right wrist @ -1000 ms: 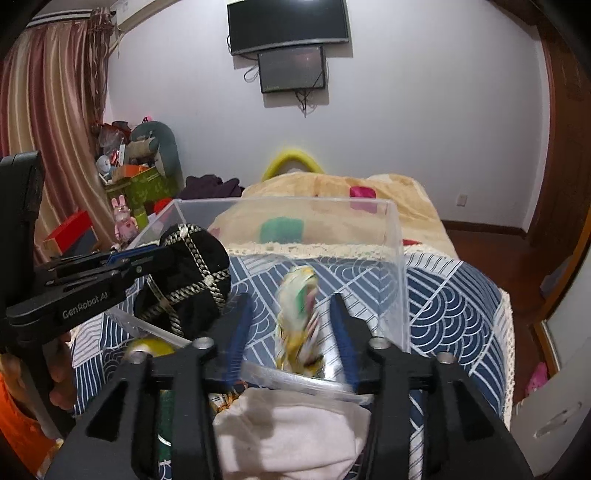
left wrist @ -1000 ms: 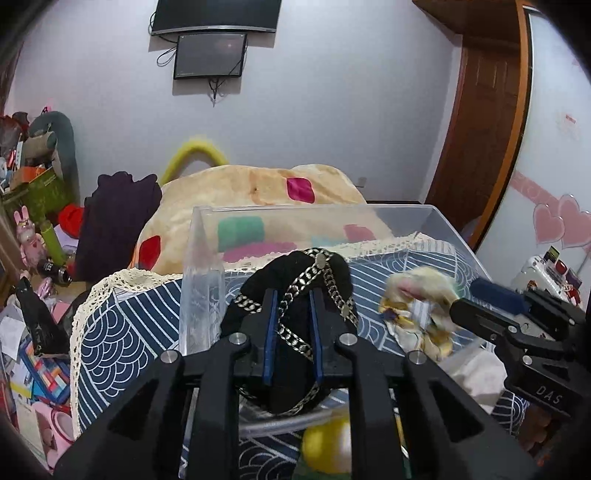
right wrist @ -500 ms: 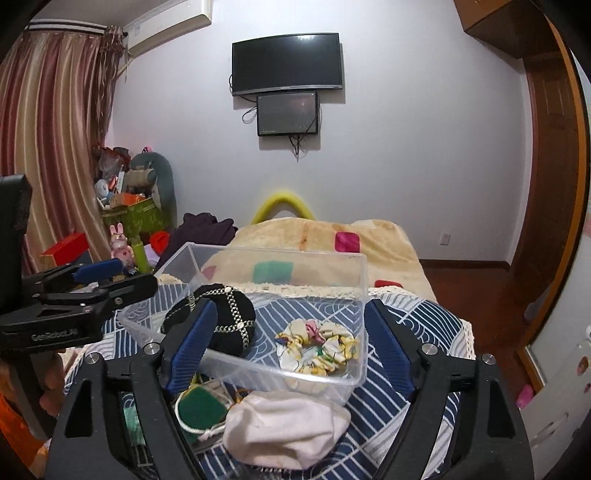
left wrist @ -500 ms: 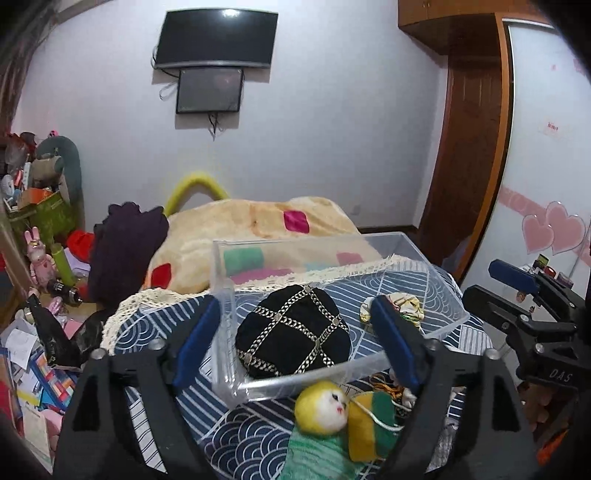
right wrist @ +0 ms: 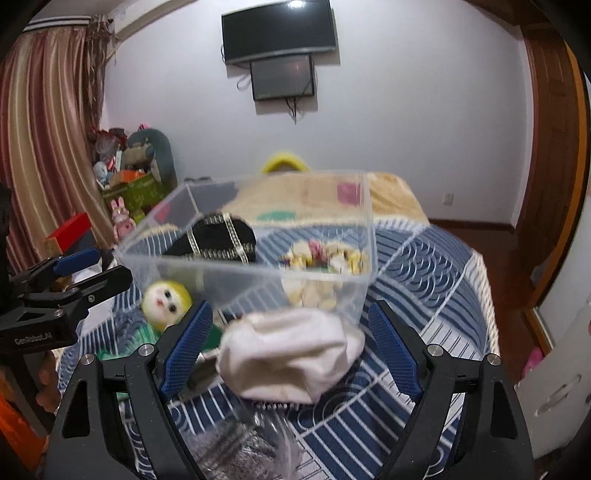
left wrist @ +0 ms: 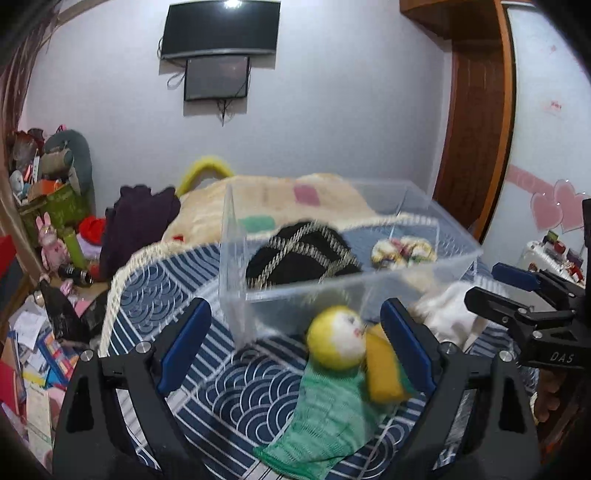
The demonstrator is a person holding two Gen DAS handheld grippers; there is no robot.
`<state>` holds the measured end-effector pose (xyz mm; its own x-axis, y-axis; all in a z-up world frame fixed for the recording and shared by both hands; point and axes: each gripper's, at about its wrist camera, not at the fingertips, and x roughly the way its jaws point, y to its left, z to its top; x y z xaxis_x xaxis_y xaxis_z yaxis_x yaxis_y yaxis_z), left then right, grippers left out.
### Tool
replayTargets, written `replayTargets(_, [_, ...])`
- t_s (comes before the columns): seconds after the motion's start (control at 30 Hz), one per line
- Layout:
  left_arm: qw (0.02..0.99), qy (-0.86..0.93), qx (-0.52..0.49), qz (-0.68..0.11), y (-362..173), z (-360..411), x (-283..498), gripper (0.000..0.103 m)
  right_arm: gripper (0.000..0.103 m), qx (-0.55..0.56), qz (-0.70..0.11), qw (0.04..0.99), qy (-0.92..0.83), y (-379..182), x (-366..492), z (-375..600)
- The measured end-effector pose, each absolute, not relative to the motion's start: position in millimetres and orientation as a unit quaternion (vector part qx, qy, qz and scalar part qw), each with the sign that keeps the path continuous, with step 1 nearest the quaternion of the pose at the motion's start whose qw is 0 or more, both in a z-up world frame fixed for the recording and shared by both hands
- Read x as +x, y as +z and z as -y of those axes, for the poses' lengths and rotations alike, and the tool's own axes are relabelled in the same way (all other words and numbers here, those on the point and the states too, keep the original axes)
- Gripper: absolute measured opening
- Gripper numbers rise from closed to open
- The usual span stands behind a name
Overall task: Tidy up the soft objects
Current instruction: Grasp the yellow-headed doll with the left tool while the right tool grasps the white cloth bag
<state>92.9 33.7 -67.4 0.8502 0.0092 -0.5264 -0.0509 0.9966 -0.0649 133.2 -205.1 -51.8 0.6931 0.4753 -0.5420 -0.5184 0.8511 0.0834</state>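
Bedspread (left wrist: 155, 306) holds doll (left wrist: 334, 341) between left tool (left wrist: 295, 347) fingers (spread wide).

A home bedroom is shown: bed (right wrist: 424, 266) w/ patterned cover, wall-mounted TV (right wrist: 279, 30), curtains (right wrist: 48, 147), wooden door (left wrist: 476, 122), toys (left wrist: 51, 236) piled in the corner.

My left gripper (left wrist: 295, 350) is matt black plastic with ribbed blue pads (left wrist: 183, 350) and shiny metal screws. The bin (left wrist: 424, 273) is clear, glossy plastic. In it lie a black cloth cap (left wrist: 295, 258) with metallic-looking braid and a printed fabric scrunchie (left wrist: 404, 251). The doll (left wrist: 334, 338) has a smooth head and green knitted body. The white pouch (right wrist: 291, 354) looks soft, matt cloth, the bedcover (left wrist: 166, 291) woven.
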Motion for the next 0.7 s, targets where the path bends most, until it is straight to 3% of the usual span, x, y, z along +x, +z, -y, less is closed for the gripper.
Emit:
replayTargets(0.17, [0.950,0.004,-0.046,-0.307,-90,-34,104,0.078,0.085,-0.041,-0.309,0.909,0.277,-69,139,205])
replayTargets(0.33, [0.947,-0.018,-0.064,-0.315,-98,-32,110,0.078,0.083,-0.054,-0.319,0.901,0.290,-78,136,200])
replayTargets(0.53, [0.944,-0.043,-0.061,-0.323,-102,-21,117,0.065,0.055,-0.060,-0.323,0.894,0.305,-82,134,199])
replayTargets(0.7, [0.939,-0.077,-0.072,-0.328,-103,-17,121,0.039,0.032,-0.057,-0.316,0.895,0.309,-78,129,202])
